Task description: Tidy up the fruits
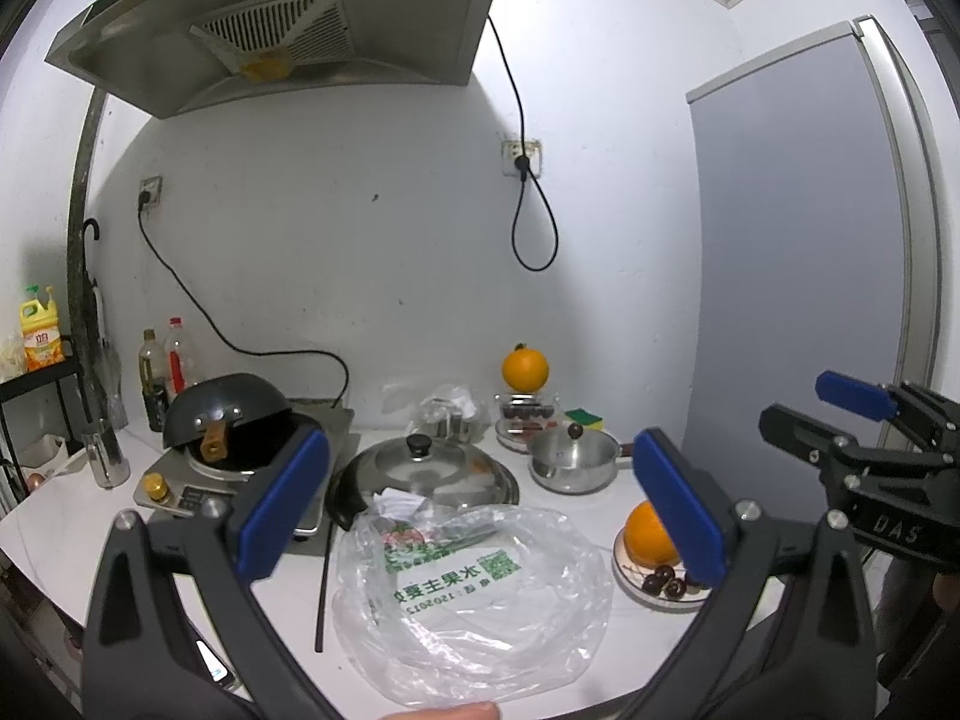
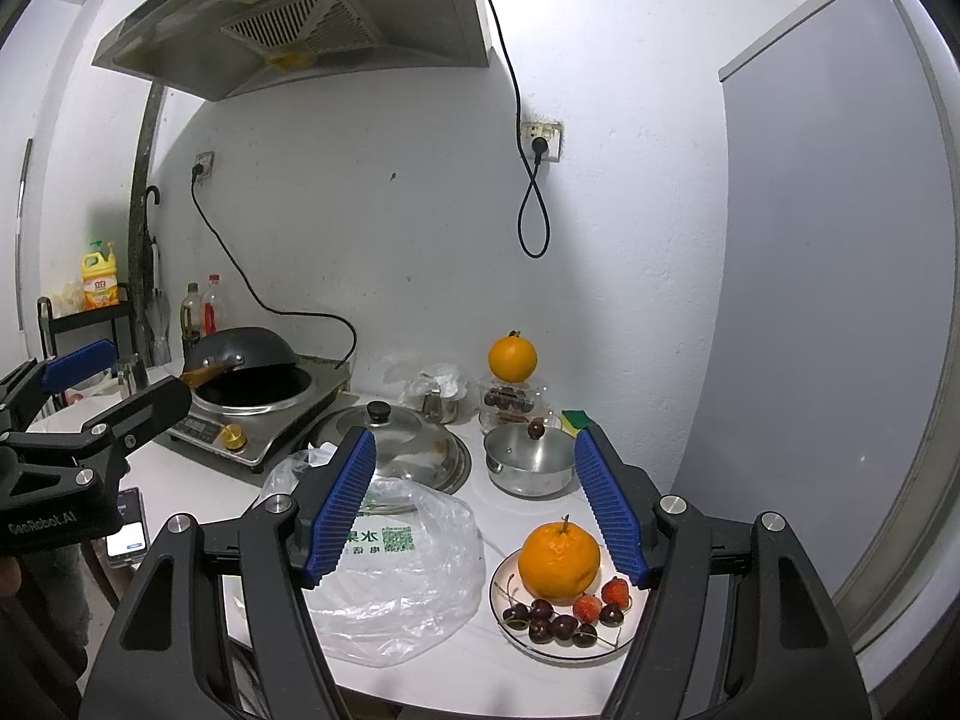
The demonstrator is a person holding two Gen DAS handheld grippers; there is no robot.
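Here I hold both the left gripper (image 1: 480, 504) and right gripper (image 2: 477, 510) spread and empty above the counter, since the orange (image 2: 559, 561), cherries (image 2: 549, 621) and strawberries (image 2: 600, 600) already sit grouped on the plate (image 2: 627, 636) beside the emptied plastic bag (image 2: 408, 588).

White surface (image 2: 456, 678), curved front edge, set against a white wall. Near the front, right: plate (image 2: 510, 642) with fruit on it. Left of the plate, a crumpled clear bag (image 2: 414, 576) with green print lies flat. A thin black stick (image 1: 324, 588) lies left of the bag. Behind the bag, a large glass lid (image 2: 414, 438) with black knob, and right of it a small steel pot (image 2: 528, 468). Back left: an induction cooker (image 2: 258, 420) carrying a wok. Back by the wall: a clear box (image 2: 510, 405), a green-yellow sponge (image 2: 577, 419), a knotted bag (image 2: 441, 387), two bottles (image 2: 201, 309). A steel cup (image 1: 108, 456) stands at far left.
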